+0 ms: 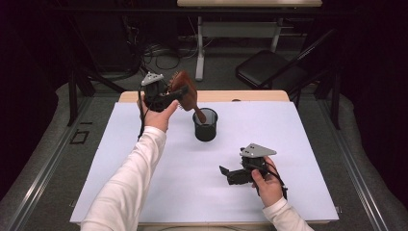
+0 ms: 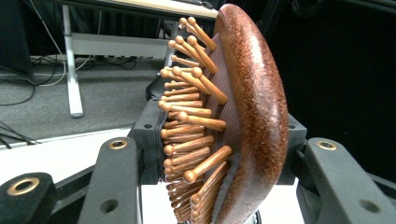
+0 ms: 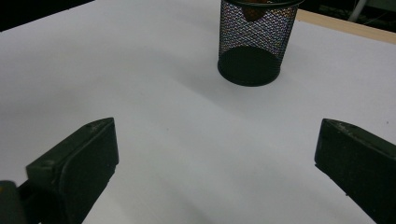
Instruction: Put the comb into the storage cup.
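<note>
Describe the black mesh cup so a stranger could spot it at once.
Find the white table, then look near the middle of its far half. There stands the black mesh cup, a round upright wire holder; the handle tip of a wooden hairbrush dips into its open top.

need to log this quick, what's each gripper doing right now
Left gripper: shut on the wooden hairbrush, its handle tip at the mesh cup.
Right gripper: open, holding nothing, low over the white table.
</note>
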`<state>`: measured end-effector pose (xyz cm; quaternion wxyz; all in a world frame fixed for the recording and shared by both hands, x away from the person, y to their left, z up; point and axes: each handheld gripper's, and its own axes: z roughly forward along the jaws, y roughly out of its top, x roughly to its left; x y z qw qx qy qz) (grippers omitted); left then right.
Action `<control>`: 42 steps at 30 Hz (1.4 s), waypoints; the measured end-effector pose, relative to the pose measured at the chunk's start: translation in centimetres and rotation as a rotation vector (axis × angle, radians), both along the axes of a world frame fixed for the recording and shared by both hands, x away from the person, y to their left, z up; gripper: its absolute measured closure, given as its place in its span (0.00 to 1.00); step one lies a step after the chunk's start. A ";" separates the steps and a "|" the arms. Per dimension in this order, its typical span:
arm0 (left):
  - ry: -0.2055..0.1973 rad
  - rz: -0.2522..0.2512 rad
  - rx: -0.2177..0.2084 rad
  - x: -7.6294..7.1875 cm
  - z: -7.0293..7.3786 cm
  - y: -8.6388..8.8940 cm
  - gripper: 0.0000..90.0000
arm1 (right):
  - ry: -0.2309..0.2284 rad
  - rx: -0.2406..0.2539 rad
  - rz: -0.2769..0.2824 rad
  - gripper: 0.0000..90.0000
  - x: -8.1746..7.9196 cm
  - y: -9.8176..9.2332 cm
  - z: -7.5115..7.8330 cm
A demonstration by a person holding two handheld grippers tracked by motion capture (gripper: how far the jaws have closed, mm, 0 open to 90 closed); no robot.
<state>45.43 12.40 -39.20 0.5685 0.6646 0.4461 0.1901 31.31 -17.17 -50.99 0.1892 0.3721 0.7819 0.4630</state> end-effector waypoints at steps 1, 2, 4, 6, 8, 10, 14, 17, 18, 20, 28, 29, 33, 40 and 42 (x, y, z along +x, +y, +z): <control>-0.001 0.001 0.005 0.0 0.0 -0.1 0.56 | 0.001 0.000 0.002 0.00 0.0 0.0 0.0; -0.003 0.002 0.007 0.0 -0.1 -0.1 0.56 | 0.000 -0.002 0.002 0.00 0.0 0.0 0.0; -0.007 0.001 0.020 0.1 -0.1 -0.3 0.56 | 0.002 0.001 -0.001 0.00 -0.1 -0.1 0.0; -0.009 0.002 0.028 0.1 -0.2 -0.4 0.56 | 0.003 0.001 -0.001 0.00 -0.1 -0.1 0.0; -0.012 0.002 0.038 0.2 -0.2 -0.6 0.56 | 0.001 -0.003 0.000 0.00 -0.1 -0.1 0.0; -0.015 0.000 0.051 0.2 -0.3 -0.8 0.56 | -0.001 -0.003 0.000 0.00 -0.1 -0.1 -0.1; -0.029 0.001 0.088 0.1 -0.4 -1.2 0.56 | -0.001 -0.003 -0.001 0.00 -0.1 -0.1 -0.1; -0.030 0.001 0.104 0.1 -0.5 -1.5 0.56 | 0.002 -0.004 0.002 0.00 -0.1 -0.1 -0.2; -0.029 0.002 0.103 0.1 -0.5 -1.5 0.56 | 0.000 -0.007 0.004 0.00 -0.1 -0.1 -0.2; -0.030 0.004 0.109 0.1 -0.6 -1.6 0.56 | 0.002 -0.008 0.005 0.00 -0.2 0.0 -0.2; -0.031 0.016 0.149 0.3 -0.9 -1.9 0.56 | 0.009 -0.013 0.010 0.00 -0.2 0.1 -0.3; -0.030 0.015 0.151 0.3 -0.9 -1.9 0.56 | 0.008 -0.013 0.012 0.00 -0.2 0.1 -0.3; -0.031 0.013 0.171 0.3 -1.1 -2.3 0.56 | 0.008 -0.012 0.012 0.00 -0.2 0.1 -0.4; -0.034 0.012 0.202 0.4 -1.4 -2.8 0.56 | 0.009 -0.012 0.013 0.00 -0.2 0.0 -0.4; -0.034 0.012 0.207 0.4 -1.5 -3.0 0.56 | 0.007 -0.014 0.014 0.00 -0.2 0.0 -0.4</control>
